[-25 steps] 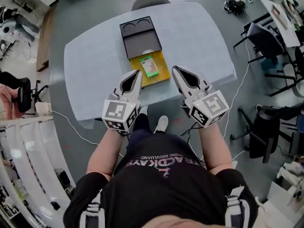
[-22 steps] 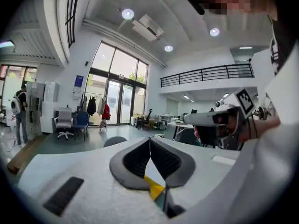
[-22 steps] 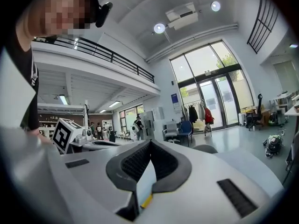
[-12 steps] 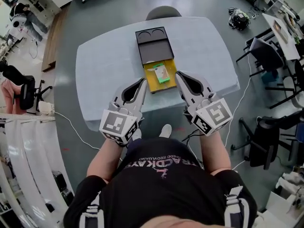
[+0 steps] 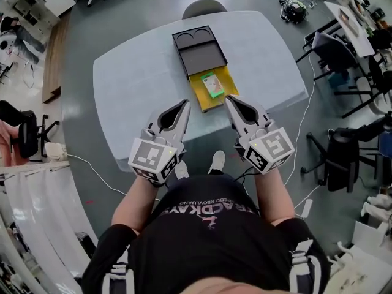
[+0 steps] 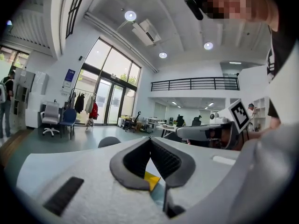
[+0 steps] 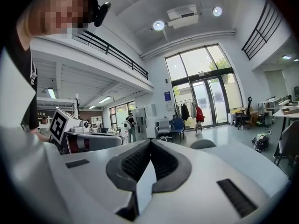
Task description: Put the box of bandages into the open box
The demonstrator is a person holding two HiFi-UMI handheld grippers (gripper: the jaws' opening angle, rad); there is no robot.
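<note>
Tongs first: the left tongs [image 5: 185, 104] are pinched right together, the ribbed pads meeting at the tip with nothing between them, and the right tongs [image 5: 228, 99] look the same from their own camera, pads closed to a point and empty. From the head view I've got both of them hovering over the near edge of the pale surface [image 5: 135, 84], pointing away from me and angled slightly toward each other, one on each side of the near end of the open box [image 5: 197, 52]. That box lies lengthways in the middle of the surface: the far half is black, with two round recesses at its far end, and the near half is yellow [image 5: 206, 98]. Lying flat on that yellow half is the box of bandages [image 5: 212, 84], a small green and white pack, close to the black half. Neither pair of tongs touches the pack or the open box; the left tip sits just beside the yellow half's near left corner, the right tip just beside its near right corner. Through the left gripper view I catch a sliver of that yellow below the closed pads, with the other gripper off to the right. Each gripper's marker cube [image 5: 152, 158] sits back near my wrists, off the edge of the surface. Beyond the far side of the surface, the rounded back of a grey chair [image 5: 204, 8] pokes into view, and a cable [image 5: 101, 167] trails across the floor on my left.
</note>
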